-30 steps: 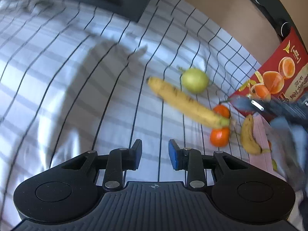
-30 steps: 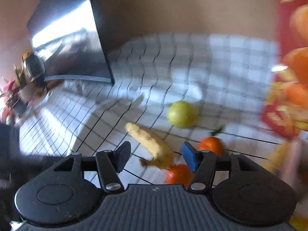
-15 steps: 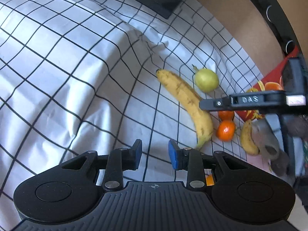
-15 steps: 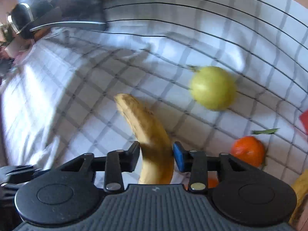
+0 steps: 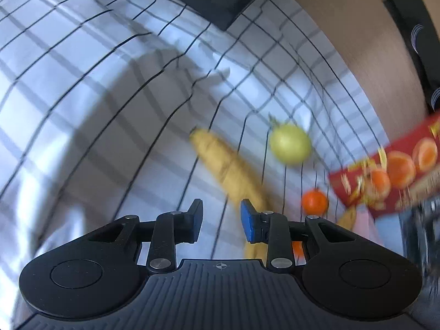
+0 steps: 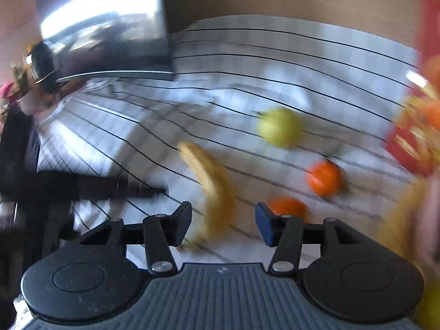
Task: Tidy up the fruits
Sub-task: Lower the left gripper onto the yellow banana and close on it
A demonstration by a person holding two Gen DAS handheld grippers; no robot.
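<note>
Two grippers: both yours, both frames motion-blurred.
Left gripper (image 5: 221,221): low centre of left wrist view, fingers parted a modest gap, nothing between them, only checked cloth (image 5: 96,115) behind the gap.
Right gripper (image 6: 223,224): low centre of right wrist view, fingers spread wide, gripping nothing; long banana passes through the gap, pads clear of it on both sides.
Long banana (image 6: 211,184): centre of right view, lying on the cloth, near end low between your right fingers; in left view (image 5: 233,173) it runs from centre down behind the right finger.
Green-yellow fruit (image 6: 279,128): right of centre, beyond the banana, apart from it.
Oranges: one (image 6: 324,178) right of centre, another (image 6: 288,209) just behind your right finger pad.
Second banana (image 6: 398,220): right edge, too blurred for detail.
Red fruit box (image 5: 390,176): right side of left view, orange pictures on it.
Dark screen (image 6: 107,35): upper left of right view.
</note>
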